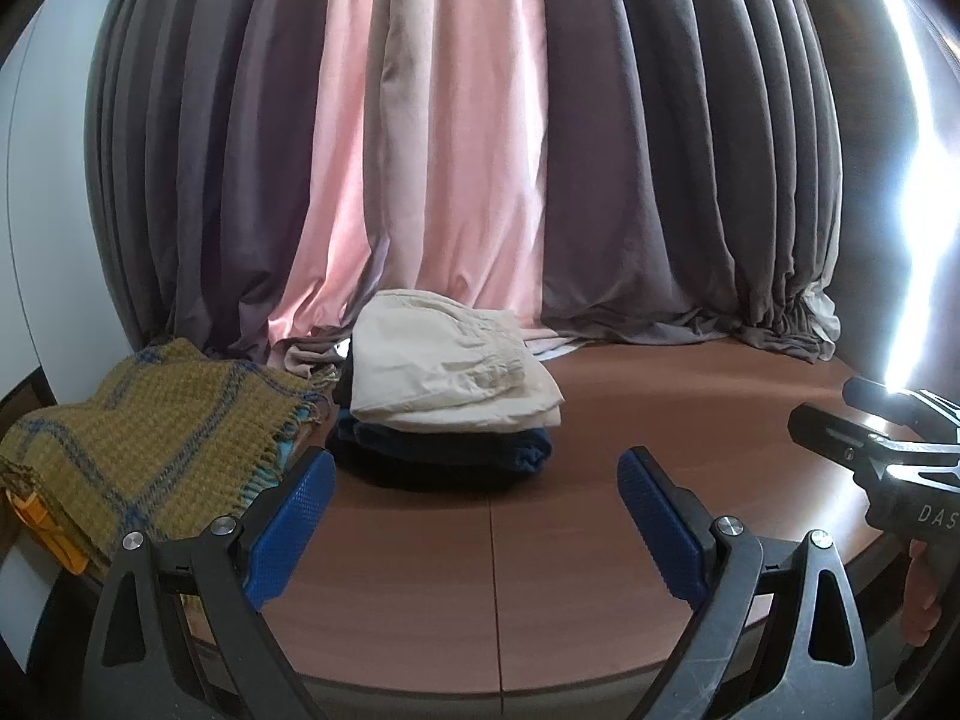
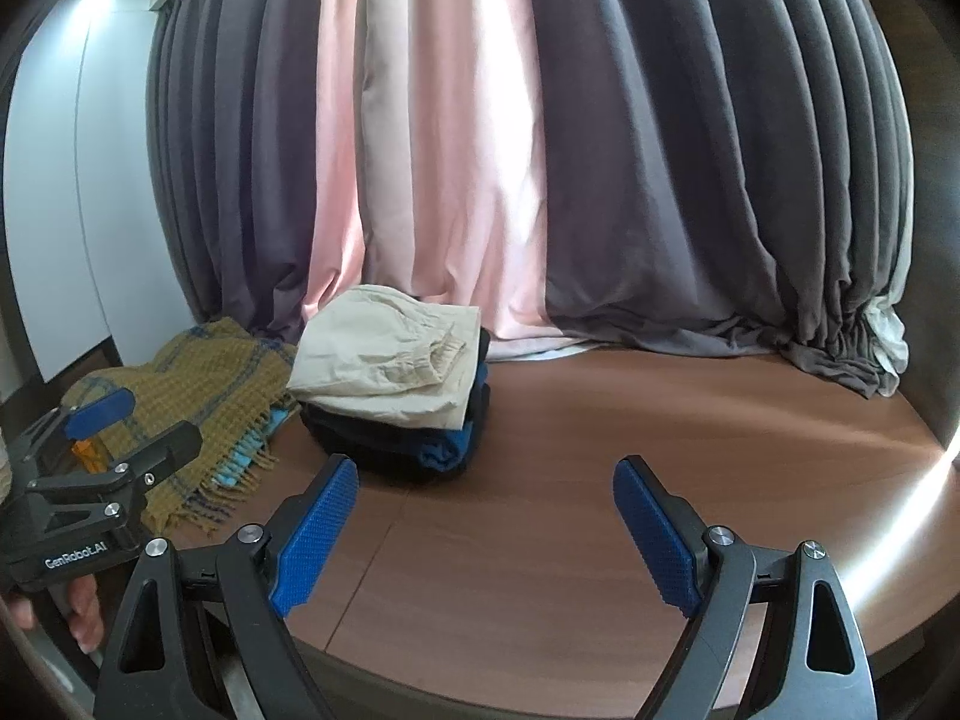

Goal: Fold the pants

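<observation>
Folded cream pants [image 1: 450, 366] [image 2: 384, 366] lie on top of a stack of dark and blue folded garments [image 1: 444, 450] [image 2: 390, 441] at the back left of the brown table [image 1: 660, 408] [image 2: 600, 420]. My left gripper [image 1: 477, 468] hovers over the table in front of the stack, open, with nothing between its blue pads. Just to the right of the stack, my right gripper [image 2: 487, 471] is open and empty too. Each gripper shows at the edge of the other's view: the right gripper [image 1: 825, 405] and the left gripper [image 2: 144, 423].
A mustard woven scarf with blue stripes and fringe [image 1: 138, 432] [image 2: 204, 396] lies left of the stack, with something orange [image 1: 36, 516] under its edge. Grey and pink curtains [image 1: 660, 180] [image 2: 660, 180] hang behind and pool onto the table's back. A hand [image 2: 84, 606] holds the left gripper.
</observation>
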Tool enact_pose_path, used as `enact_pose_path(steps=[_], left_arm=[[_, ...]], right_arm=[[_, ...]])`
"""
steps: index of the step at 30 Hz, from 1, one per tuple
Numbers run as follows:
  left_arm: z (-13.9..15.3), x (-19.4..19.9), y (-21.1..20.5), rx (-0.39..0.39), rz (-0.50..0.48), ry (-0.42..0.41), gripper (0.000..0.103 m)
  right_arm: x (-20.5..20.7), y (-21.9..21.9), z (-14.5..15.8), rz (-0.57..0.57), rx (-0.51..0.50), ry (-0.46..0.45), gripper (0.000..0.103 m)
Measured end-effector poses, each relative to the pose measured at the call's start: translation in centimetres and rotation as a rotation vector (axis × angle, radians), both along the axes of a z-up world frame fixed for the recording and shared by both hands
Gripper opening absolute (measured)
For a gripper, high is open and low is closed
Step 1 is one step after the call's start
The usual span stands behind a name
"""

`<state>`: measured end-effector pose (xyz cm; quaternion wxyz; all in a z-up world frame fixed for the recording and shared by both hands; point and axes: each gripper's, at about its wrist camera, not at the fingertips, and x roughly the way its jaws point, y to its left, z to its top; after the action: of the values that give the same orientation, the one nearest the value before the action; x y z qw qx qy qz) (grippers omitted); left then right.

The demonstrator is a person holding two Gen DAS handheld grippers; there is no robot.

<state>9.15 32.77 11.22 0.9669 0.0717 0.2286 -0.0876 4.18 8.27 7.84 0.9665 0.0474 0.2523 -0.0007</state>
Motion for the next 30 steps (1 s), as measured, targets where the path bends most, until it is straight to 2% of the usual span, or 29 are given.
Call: enact_pose_path(steps=[14, 16, 30], left_arm=[[-0.1, -3.5, -1.9, 0.01, -0.025, 0.011, 0.097], [-0.2, -3.6, -2.0, 0.012, -0.023, 0.012, 0.099], [-0.4, -4.4, -2.5, 0.015, -0.018, 0.022, 0.1]], right_arm=[[-4.2, -1.2, -0.2, -0.02, 0.009, 0.009, 0.088], [-4.6, -1.4, -0.3, -0.021, 0.01, 0.01, 0.088], [-5.4, -2.0, -0.4, -0.027, 0.016, 0.018, 0.088]])
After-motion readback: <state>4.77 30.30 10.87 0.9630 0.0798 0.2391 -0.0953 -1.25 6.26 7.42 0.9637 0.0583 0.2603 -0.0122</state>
